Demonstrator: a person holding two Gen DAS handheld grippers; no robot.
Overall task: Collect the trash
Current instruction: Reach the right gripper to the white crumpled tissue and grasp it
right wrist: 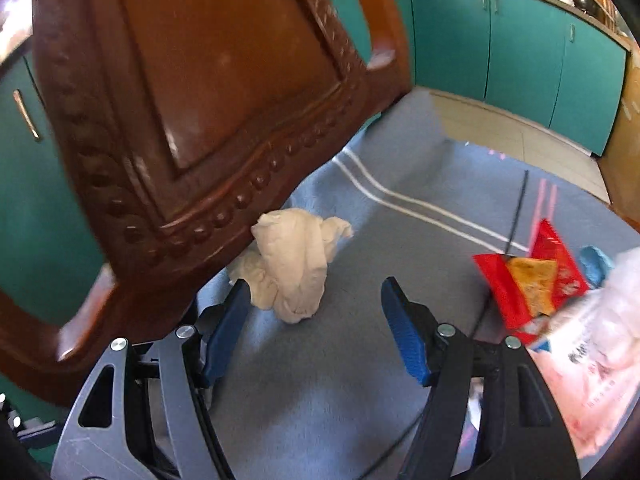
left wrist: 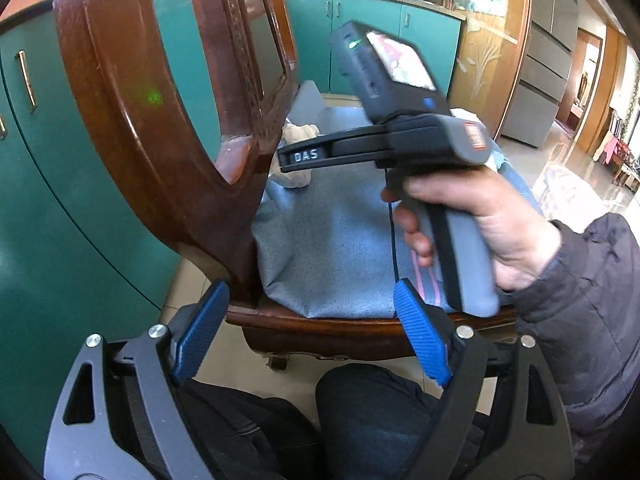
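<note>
A crumpled beige tissue point(right wrist: 294, 262) lies on the blue-grey cushion point(right wrist: 340, 360) of a wooden chair, close to the chair back. My right gripper point(right wrist: 316, 320) is open and empty just in front of it, the left finger beside the tissue. A red snack wrapper point(right wrist: 528, 280) and a clear plastic bag point(right wrist: 600, 340) lie at the right on the cushion. In the left wrist view my left gripper point(left wrist: 308, 332) is open and empty at the chair's front edge. The right gripper body point(left wrist: 400, 144) hovers over the cushion, hiding most of the tissue point(left wrist: 294, 152).
The carved wooden chair back point(right wrist: 200, 120) looms at the left over the seat. Teal kitchen cabinets point(right wrist: 520, 48) line the back. A tiled floor point(right wrist: 520, 140) lies beyond the chair. A small blue object point(right wrist: 596, 264) sits beside the wrapper.
</note>
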